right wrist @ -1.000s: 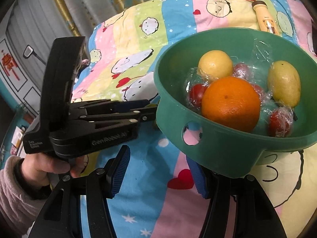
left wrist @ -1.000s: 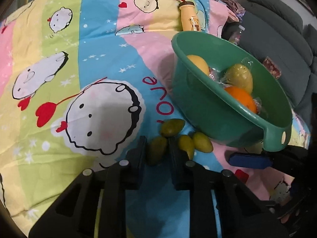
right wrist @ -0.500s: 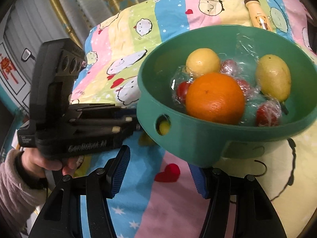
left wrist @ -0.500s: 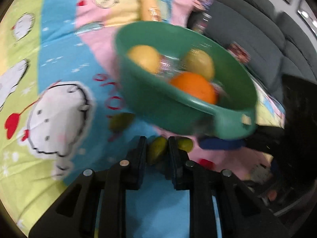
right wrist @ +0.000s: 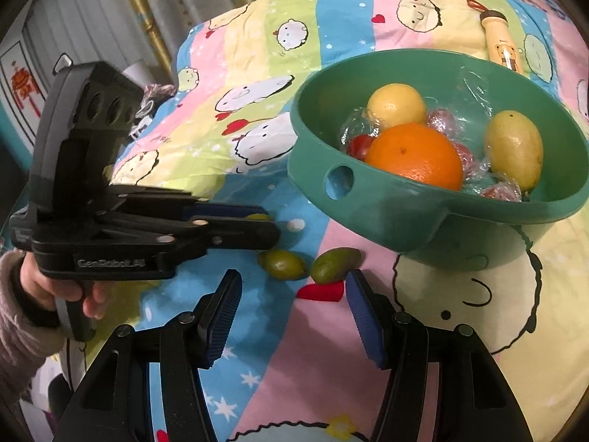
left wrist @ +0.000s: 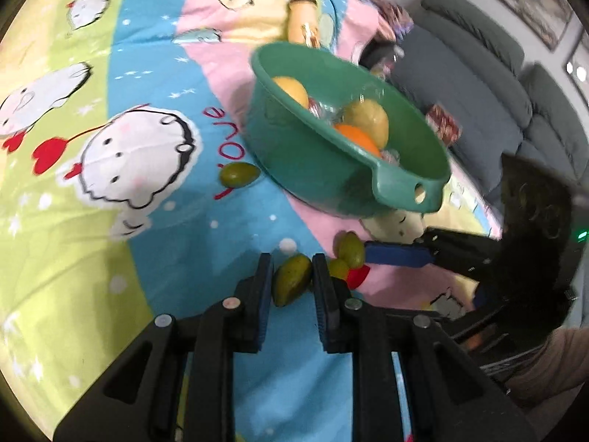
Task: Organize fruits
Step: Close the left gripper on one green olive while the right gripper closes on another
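My left gripper [left wrist: 292, 276] is shut on a small green fruit [left wrist: 291, 283] and holds it over the cartoon bedsheet. A green bowl [left wrist: 324, 180] [right wrist: 371, 202] rests on the sheet and holds an orange [right wrist: 415, 155], a yellow round fruit [right wrist: 396, 104], a yellow oval fruit [right wrist: 513, 147] and small red fruits in plastic wrap. Two green fruits [right wrist: 281, 263] [right wrist: 335, 264] lie on the sheet just ahead of my open, empty right gripper [right wrist: 292, 296]. Another green fruit [left wrist: 238, 174] lies left of the bowl. The left gripper also shows in the right wrist view [right wrist: 257, 226].
A yellow bottle [left wrist: 302, 25] [right wrist: 500, 42] lies on the sheet behind the bowl. A grey sofa [left wrist: 486, 73] stands to the right of the bed. Curtains [right wrist: 154, 11] hang behind the bed's far edge.
The bowl, tilted up over my right fingers before, now rests on the sheet farther ahead. The two green fruits once hidden under it now show. My left gripper keeps its fruit and has drawn back.
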Action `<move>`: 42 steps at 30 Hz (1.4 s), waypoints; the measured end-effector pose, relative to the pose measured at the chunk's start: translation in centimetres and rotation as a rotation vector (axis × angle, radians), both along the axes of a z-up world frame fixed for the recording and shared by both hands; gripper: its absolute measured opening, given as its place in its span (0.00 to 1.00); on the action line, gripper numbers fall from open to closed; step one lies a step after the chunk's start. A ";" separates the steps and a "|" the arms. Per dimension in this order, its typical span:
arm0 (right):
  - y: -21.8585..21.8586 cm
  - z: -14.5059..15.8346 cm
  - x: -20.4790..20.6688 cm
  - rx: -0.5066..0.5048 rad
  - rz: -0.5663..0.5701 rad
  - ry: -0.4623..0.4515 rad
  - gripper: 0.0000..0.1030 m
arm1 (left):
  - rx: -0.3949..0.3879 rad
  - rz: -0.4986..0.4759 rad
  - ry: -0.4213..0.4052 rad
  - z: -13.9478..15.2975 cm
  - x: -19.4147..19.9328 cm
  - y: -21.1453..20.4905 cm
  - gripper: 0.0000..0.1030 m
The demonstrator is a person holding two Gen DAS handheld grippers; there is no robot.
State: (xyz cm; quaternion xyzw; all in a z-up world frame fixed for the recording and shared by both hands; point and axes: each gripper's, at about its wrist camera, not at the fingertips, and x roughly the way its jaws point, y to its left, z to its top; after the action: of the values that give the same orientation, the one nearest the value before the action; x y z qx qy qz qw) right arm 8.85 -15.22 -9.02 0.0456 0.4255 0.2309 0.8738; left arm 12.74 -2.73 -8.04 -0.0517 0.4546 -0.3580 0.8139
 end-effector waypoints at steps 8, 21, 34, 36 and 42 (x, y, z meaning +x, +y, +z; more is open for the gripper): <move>1.2 0.1 -0.1 -0.012 0.071 -0.012 0.54 | -0.104 0.087 -0.034 1.8 -1.6 2.6 0.20; 1.2 -0.1 1.4 -0.121 -0.055 -0.044 0.46 | -0.135 0.107 -0.040 2.2 -2.0 3.1 0.20; 0.1 0.0 1.2 -0.092 -0.071 -0.033 0.31 | -0.140 0.100 -0.056 2.8 -2.9 2.9 0.20; 0.0 0.3 0.6 -0.085 -0.055 -0.036 0.30 | -0.139 0.097 -0.064 3.0 -3.1 2.6 0.20; 0.2 2.2 -0.9 -0.035 -0.001 -0.055 0.31 | -0.127 0.107 -0.087 3.9 -3.9 1.8 0.20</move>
State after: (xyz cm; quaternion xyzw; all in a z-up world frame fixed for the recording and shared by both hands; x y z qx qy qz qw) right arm 7.97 -15.05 -6.86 0.0243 0.4053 0.2240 0.8860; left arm 8.84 -0.89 -4.19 -0.1118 0.3918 -0.3443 0.8459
